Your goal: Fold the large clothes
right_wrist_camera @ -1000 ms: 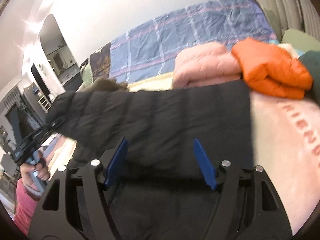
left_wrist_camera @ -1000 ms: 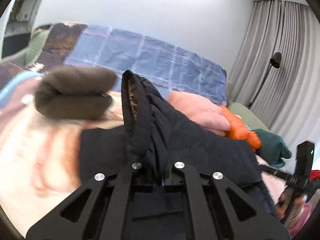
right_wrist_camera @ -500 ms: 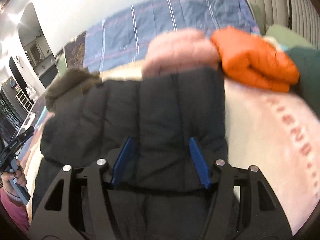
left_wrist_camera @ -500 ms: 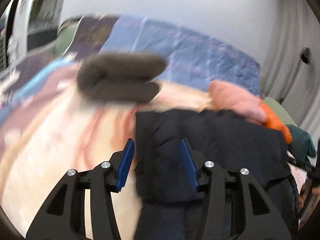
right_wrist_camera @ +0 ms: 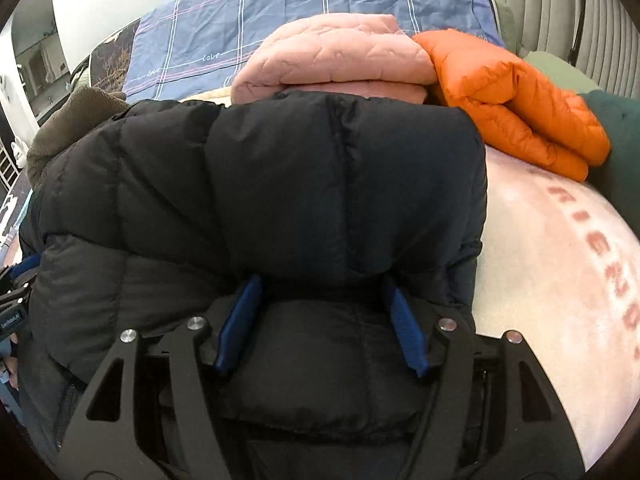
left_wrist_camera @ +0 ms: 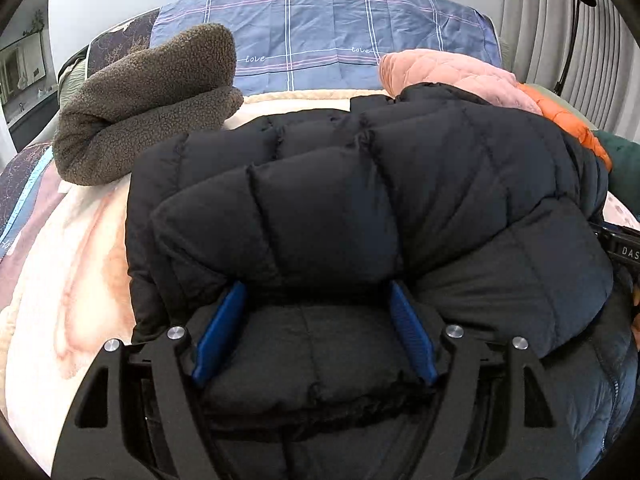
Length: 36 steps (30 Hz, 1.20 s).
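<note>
A: Entry. Black puffer jacket (left_wrist_camera: 340, 200) lies on the pale pink blanket (left_wrist_camera: 80, 240) of the bed, top half folded over the lower half. Far edge rests just against the folded pink quilted jacket (right_wrist_camera: 340, 60); the brown fleece (left_wrist_camera: 148, 100) sits near its left corner, the orange jacket (right_wrist_camera: 512, 100) off its right.

B: Handling?

A: Judged light and very soft. Padded, springy, so a fold likely lifts again unless pressed. Shell looks smooth, probably slippery between pads. Best hold: a seam or hem edge, pinching through all layers, not the middle of a puffed panel.

B: Left gripper (left_wrist_camera: 316, 332)?

A: Jaws standing wide and opening. A roll of the jacket bulges between the blue pads (left_wrist_camera: 218, 340); fabric sits close to them, but I read no squeeze.

B: Right gripper (right_wrist_camera: 320, 320)?

A: Similar. Jaws fairly wide and opening, jacket fabric between the pads (right_wrist_camera: 406, 332) without being pinched. Both sit low over the near edge of the fold, well apart from each other.
</note>
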### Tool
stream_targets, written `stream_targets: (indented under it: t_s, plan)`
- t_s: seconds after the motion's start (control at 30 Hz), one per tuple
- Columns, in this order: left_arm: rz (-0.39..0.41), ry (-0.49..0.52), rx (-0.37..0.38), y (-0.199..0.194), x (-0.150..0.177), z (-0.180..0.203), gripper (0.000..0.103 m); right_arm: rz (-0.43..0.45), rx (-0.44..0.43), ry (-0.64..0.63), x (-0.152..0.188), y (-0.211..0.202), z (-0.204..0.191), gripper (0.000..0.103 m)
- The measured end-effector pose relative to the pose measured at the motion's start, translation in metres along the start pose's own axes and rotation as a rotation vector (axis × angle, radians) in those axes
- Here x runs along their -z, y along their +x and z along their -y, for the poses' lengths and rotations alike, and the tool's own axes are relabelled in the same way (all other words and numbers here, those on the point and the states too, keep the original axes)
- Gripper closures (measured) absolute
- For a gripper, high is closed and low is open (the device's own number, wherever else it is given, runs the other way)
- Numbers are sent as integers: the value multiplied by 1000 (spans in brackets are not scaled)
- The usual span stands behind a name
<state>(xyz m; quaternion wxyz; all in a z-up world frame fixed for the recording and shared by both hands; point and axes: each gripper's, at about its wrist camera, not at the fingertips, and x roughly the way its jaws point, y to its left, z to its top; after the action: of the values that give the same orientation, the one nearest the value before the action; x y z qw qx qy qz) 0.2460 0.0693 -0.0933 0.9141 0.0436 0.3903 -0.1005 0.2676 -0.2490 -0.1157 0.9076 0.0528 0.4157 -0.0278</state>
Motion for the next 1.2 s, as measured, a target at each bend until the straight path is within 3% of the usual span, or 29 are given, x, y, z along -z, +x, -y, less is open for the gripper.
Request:
stream_targets:
  t_s: [0.13,0.23,0.3,0.4,0.5,0.53,0.6,0.67,0.77,0.9,0.93,1.03,1.1,1.2]
  plan:
    - [7,-9,2,-9,-7,3,28,15,-17,10,0,-14,4,37]
    - [39,-41,29,-51,3,-11,25,59,-68,40,11,-58,21,35]
    - [63,-43,47,-78,14,-25,17,83,-89,20,22,-88,34,33]
    - [55,-30,83,-115,48,-48,15,99,-81,-7,54,-127,60,32]
    - [-40,-46,170,-131,93,-67,15,35,-139,46,100,-144,89,33]
    - [-70,-44,195,-133,107,-69,15,4,-178,82,118,-146,101,35]
    - [-114,-12,221,-139,136,-67,15,-40,-242,128,145,-151,107,49]
    - [-102,19,246,-152,156,-65,15,-51,-315,166,169,-159,111,51]
    - [-98,15,354,-168,173,-59,15,-52,-382,194,186,-169,113,50]
    - [-99,48,375,-178,193,-51,15,-66,-427,199,204,-183,110,50]
    - [-94,46,385,-182,197,-49,16,-67,-435,189,209,-187,109,50]
    - [-77,1,423,-192,204,-51,31,-77,-515,196,225,-200,109,50]
    - [-66,-39,482,-201,209,-52,51,-80,-586,219,234,-206,111,49]
    - [-57,-25,484,-206,209,-44,54,-87,-685,245,230,-211,110,49]
